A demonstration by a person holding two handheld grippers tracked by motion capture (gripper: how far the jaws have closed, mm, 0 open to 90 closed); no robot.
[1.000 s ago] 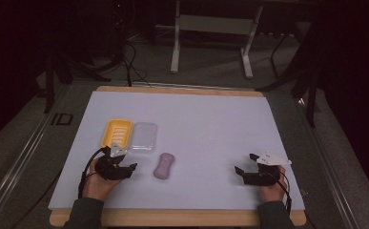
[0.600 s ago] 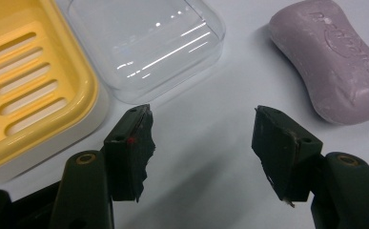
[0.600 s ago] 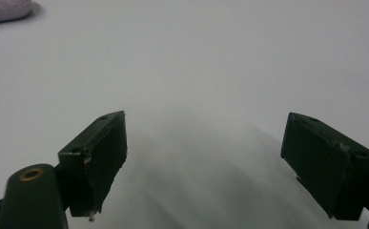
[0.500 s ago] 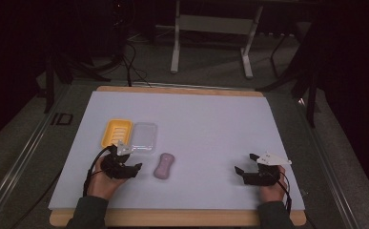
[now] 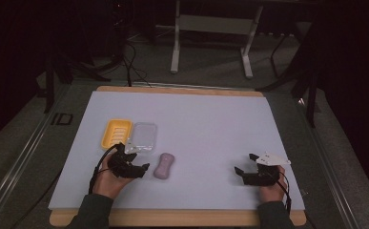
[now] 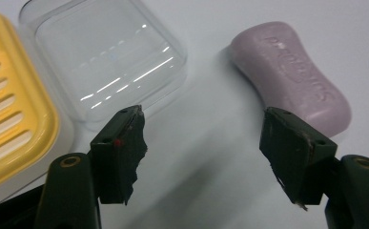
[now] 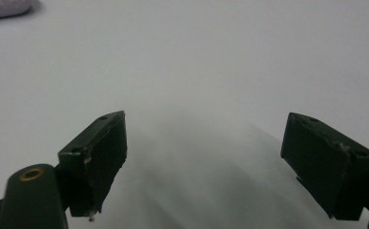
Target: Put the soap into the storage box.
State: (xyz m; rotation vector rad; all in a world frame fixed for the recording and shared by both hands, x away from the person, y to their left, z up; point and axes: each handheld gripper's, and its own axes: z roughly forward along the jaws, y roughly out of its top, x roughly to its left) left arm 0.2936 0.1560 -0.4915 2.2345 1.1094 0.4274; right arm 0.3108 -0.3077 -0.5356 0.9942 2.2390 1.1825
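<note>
the left gripper [image 6: 203, 143] has its jaws spread wide over bare table, nothing between them. just beyond lie the clear lid [image 6: 108, 62], holding nothing, the yellow soap dish [image 6: 10, 119] touching its side, also with nothing in it, and the pink soap bar [image 6: 294, 76] lying on the white mat [image 5: 210, 129] beside its right jaw. the right gripper [image 7: 203, 162], jaws wide too, rests well apart. since half a second ago the left gripper has turned toward the soap; the right has not moved.

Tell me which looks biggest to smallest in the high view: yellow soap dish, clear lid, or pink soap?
Clear lid and yellow soap dish look about alike, too close to rank.
Pink soap looks smallest.
</note>
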